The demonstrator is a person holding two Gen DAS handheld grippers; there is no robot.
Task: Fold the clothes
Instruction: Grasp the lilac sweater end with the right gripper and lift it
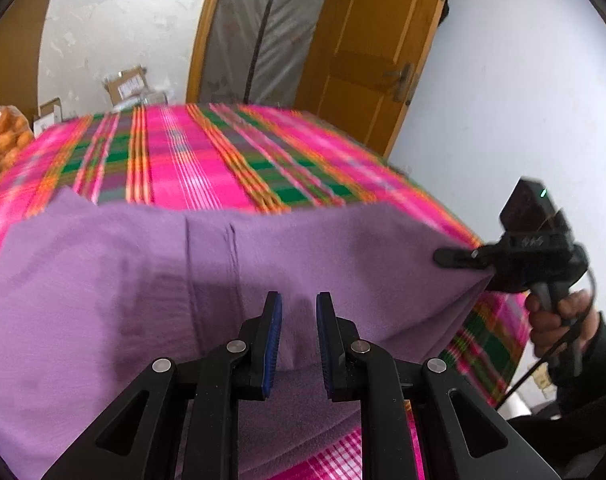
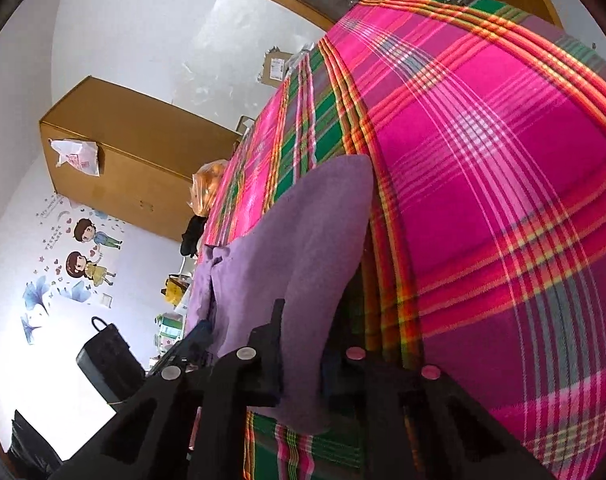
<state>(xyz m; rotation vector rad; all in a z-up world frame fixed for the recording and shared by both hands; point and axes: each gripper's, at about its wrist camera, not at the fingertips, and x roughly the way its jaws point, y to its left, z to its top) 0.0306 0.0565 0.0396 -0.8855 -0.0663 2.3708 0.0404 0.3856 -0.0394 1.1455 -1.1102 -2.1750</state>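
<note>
- Purple garment (image 1: 303,264) lay across the near part of the plaid bedcover (image 1: 191,160), its near edge lifted by both tools.
- Left gripper (image 1: 299,336) had a fold of the purple cloth between its blue pads (image 1: 273,344); the pads stood a little apart, and whether they actually pinched the fabric could not be told from this blurred view.
- Right gripper (image 2: 303,344) was clamped on the garment's right corner, the cloth bunched between its fingers and rising in a peak; the left wrist view showed the same corner pulled taut at the right gripper's tip (image 1: 459,258).
- Risk, as a judgement: if the left hold was loose, a lift would drag only the right corner, skewing the fold and pulling the garment sideways off the bed edge.
- Soft knit fabric would likely sag between the two holds, so the crease could land crooked.
- Nearby: a bag of oranges (image 1: 3,140) sat at the far left of the bed, cardboard boxes (image 1: 127,86) beyond it, a wooden door (image 1: 367,52) behind.
- Nothing lay on the cover between the garment and the far side, so the fold path looked free.
</note>
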